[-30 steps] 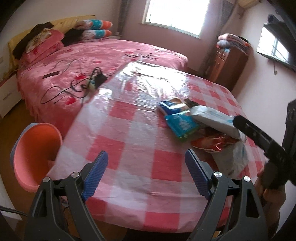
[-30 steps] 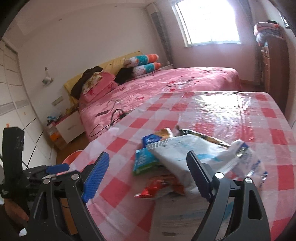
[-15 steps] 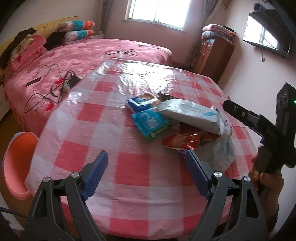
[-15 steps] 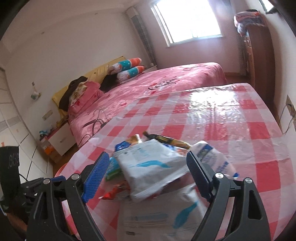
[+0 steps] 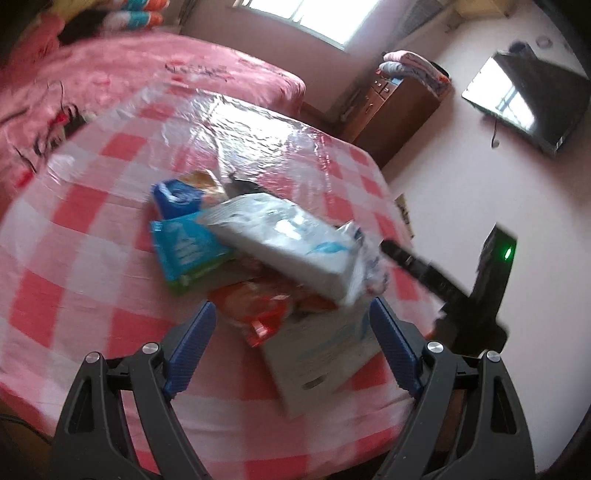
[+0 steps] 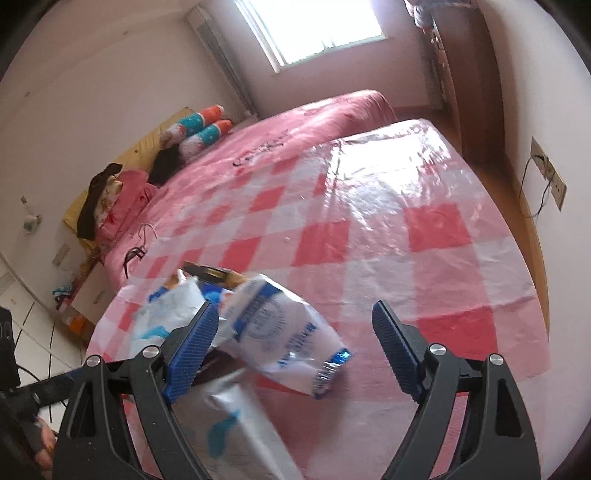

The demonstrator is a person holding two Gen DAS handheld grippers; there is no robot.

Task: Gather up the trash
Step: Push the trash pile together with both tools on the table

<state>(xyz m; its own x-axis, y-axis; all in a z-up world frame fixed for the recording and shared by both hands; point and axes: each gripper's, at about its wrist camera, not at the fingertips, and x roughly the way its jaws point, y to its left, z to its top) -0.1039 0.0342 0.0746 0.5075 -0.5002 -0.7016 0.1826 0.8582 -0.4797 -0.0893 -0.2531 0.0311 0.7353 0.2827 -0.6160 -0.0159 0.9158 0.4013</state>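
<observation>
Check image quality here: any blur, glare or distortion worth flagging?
Left wrist view: motion blur smears the wrapper pile; window glare whitens the plastic table cover; fisheye bends the edges. Right wrist view: the window is blown out, glare streaks the cover, the nearest white bag is blurred.

Both grippers have closed in on the pile of wrappers point(image 5: 258, 258). The right gripper point(image 6: 291, 354), jaws closing, now straddles the white bag point(image 6: 280, 332); the left gripper point(image 5: 291, 347) reaches the red packet point(image 5: 255, 306).
</observation>
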